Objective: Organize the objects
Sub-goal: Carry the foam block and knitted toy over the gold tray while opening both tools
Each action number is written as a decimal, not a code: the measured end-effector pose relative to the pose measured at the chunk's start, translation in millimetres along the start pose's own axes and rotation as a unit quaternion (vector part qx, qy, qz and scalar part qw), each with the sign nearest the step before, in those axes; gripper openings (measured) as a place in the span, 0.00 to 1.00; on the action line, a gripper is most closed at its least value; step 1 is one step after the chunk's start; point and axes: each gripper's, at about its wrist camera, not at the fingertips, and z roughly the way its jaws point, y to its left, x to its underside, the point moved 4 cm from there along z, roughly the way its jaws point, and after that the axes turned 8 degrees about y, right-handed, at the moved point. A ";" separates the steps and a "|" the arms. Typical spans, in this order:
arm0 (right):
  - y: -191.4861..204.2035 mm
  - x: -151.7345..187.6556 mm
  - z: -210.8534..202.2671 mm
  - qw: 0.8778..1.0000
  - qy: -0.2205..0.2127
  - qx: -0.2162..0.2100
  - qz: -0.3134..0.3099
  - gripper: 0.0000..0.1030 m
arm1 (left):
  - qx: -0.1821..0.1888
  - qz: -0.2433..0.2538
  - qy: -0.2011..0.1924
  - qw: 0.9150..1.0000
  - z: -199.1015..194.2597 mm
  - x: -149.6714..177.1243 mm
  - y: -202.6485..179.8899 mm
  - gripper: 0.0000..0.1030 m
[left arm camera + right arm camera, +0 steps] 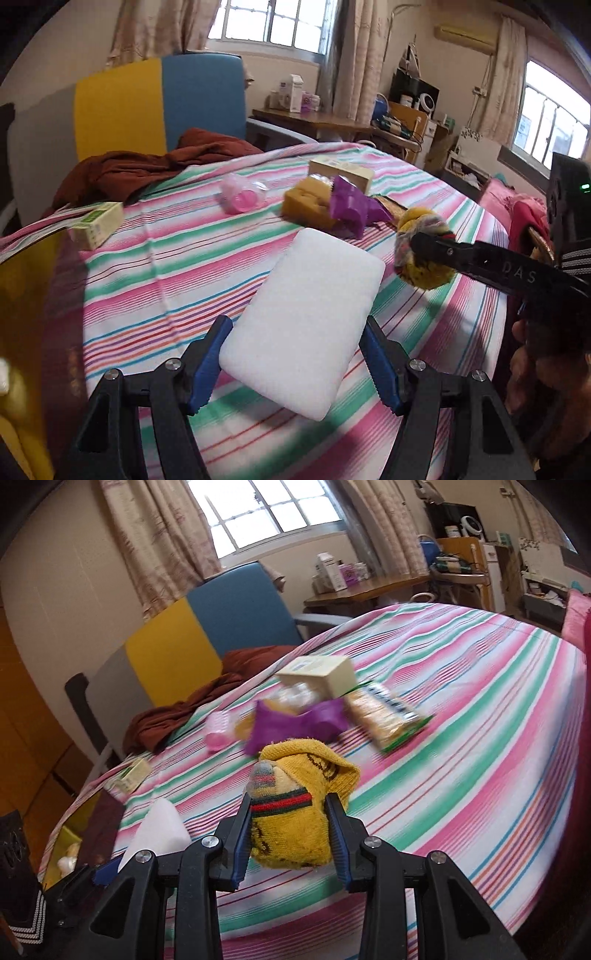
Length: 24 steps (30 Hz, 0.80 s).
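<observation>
Left gripper [295,363] clamps a white sponge block [303,325], held above the striped bedsheet [166,266]. Right gripper [291,834] grips a rolled yellow sock [295,812], also off the sheet. Mid-bed sit a purple wrapper [351,206], yellow sponge [306,201], pink item in a clear bag [242,197] and cream box [343,171]. A green-labelled box [98,225] sits at the bed's left edge.

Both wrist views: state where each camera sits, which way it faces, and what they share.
Left wrist: on the left gripper, facing forward across the striped bed; it holds a white sponge, with the right gripper in view.
Right wrist: on the right gripper, facing forward across the bed; it holds a yellow sock.
Shared: sponge, sock, purple bag, blue-yellow chair.
</observation>
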 end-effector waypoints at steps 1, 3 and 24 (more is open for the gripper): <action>10.9 2.9 1.2 1.000 0.005 -0.010 -0.006 0.35 | -0.004 -0.007 -0.007 1.000 -7.6 2.9 5.3 0.68; 26.9 7.1 2.1 0.999 0.012 -0.027 -0.014 0.35 | -0.005 -0.023 -0.018 1.000 -23.0 9.3 16.2 0.68; 260.2 79.1 2.8 0.953 0.103 -0.178 -0.222 0.35 | -0.106 -0.223 -0.078 0.966 -149.7 76.9 194.7 0.70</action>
